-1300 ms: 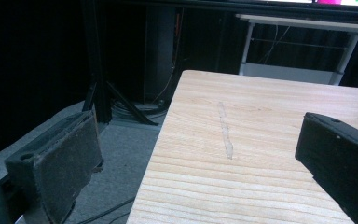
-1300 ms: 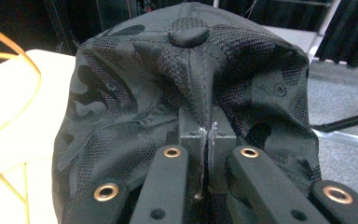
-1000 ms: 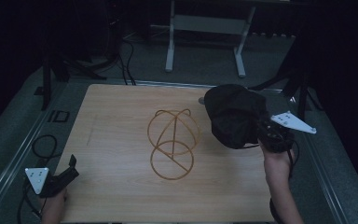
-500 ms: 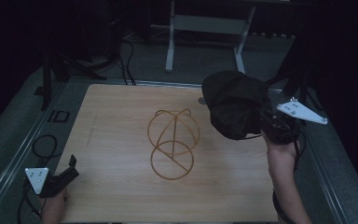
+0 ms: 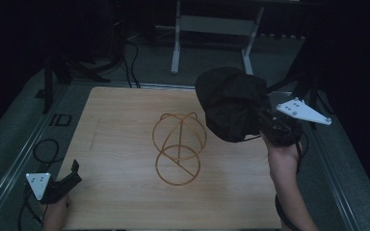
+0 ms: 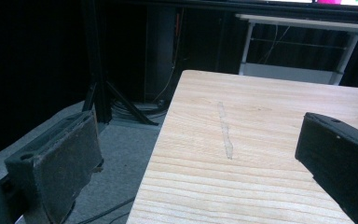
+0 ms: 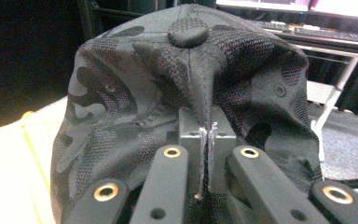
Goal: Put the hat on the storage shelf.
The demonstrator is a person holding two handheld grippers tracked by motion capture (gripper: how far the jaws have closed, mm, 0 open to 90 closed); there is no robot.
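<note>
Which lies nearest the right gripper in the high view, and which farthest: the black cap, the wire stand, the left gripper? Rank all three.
1. Black cap: pinched in the right gripper, at the table's right edge.
2. Wire stand: mid-table, to its left.
3. Left gripper: near-left corner, farthest.

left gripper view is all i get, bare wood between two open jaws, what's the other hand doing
Observer: The right gripper holds a dark cap up above the table's far right corner.
Operator: is the grip solid
Observer: The right gripper view has both jaws pinched shut on a fold of the cap's crown, just below its top button.
Operator: anything on the table near me
Observer: A gold wire stand sits mid-table, off to the right of the left gripper, with bare wood between them.
</note>
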